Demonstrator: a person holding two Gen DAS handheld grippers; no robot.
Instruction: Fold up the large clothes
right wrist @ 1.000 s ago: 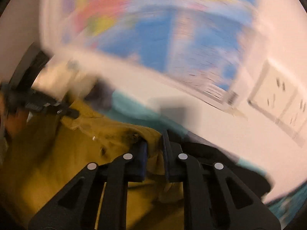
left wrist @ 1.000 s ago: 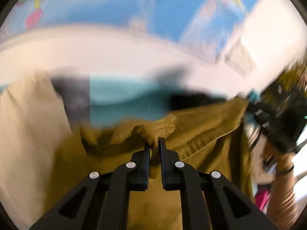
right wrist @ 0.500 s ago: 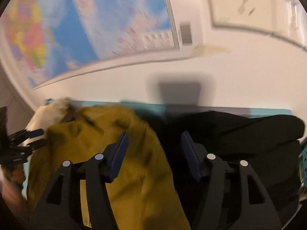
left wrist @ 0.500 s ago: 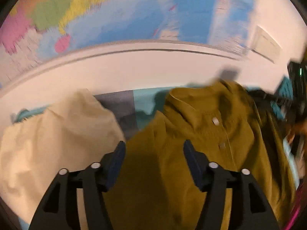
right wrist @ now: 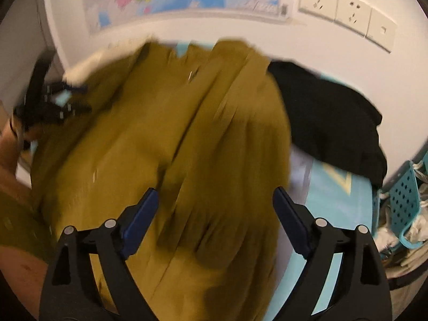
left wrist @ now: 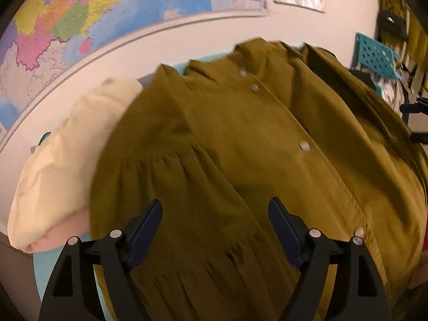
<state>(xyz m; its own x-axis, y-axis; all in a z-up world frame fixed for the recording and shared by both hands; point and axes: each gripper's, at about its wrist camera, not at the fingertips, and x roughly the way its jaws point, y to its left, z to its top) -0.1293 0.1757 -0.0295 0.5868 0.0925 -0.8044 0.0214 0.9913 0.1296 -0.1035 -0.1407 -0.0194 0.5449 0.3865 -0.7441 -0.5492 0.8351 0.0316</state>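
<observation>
Both my claws, left gripper (left wrist: 215, 227) and right gripper (right wrist: 215, 216), are just opening wide, empty; olive button-front dress (left wrist: 240, 147) is lying below them. Judging fold start: next needs a hem or sleeve grab.

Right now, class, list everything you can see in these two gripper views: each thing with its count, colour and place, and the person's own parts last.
Buttoned garment: one, olive-mustard, spread over the table in the middle, white buttons up its front.
Cream garment: one, pale cream, to the left of the olive one.
Black garment: one, black, to the right of the olive one, against the wall.
Table cover: one, turquoise, under the clothes.
Basket: one, turquoise with holes, at the table's right end.
Wall map: one, many colours, on the wall behind.
Wall sockets: a white row, right of the map.
Left gripper: black, blue pads, open above the olive garment, jaws just opened.
Right gripper: the same, open, jaws just opened.
</observation>
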